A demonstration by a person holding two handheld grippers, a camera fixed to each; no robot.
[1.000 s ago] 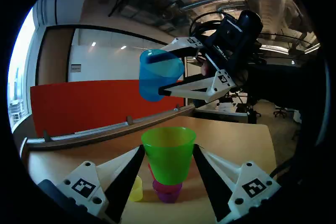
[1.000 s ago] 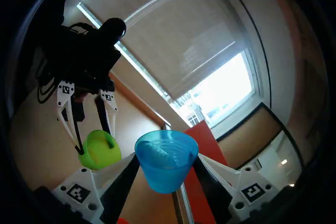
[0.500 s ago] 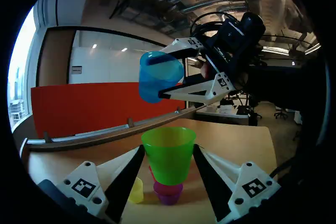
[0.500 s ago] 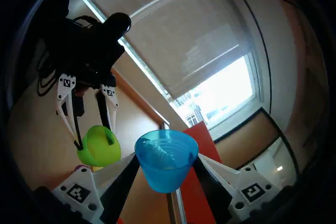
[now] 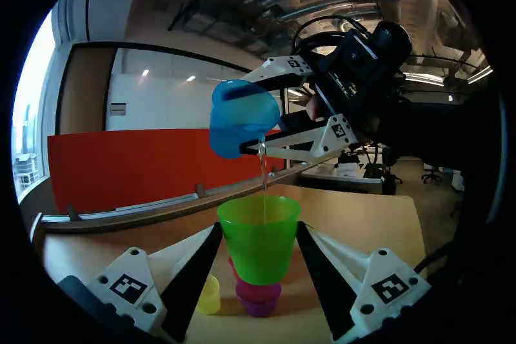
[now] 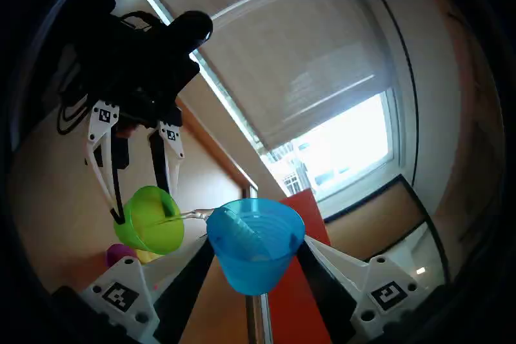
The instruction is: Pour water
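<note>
My left gripper (image 5: 259,241) is shut on a green cup (image 5: 259,235), held upright above the table. Above it my right gripper (image 5: 248,115) is shut on a blue cup (image 5: 240,118), tilted over. A thin stream of water (image 5: 263,179) falls from the blue cup's rim into the green cup. In the right gripper view, the blue cup (image 6: 255,250) sits between my right gripper's (image 6: 256,250) fingers, and water runs from its rim toward the green cup (image 6: 149,220), held by the left gripper (image 6: 143,208).
Beneath the green cup, a purple cup (image 5: 258,295), a yellow cup (image 5: 209,293) and a bit of a red one stand on the wooden table (image 5: 361,215). A red partition (image 5: 129,160) lines the table's far edge. A bright window (image 6: 335,150) with a blind is beyond.
The blue cup has tipped further over and water now streams from it into the green cup. The left gripper has held the green cup still.
</note>
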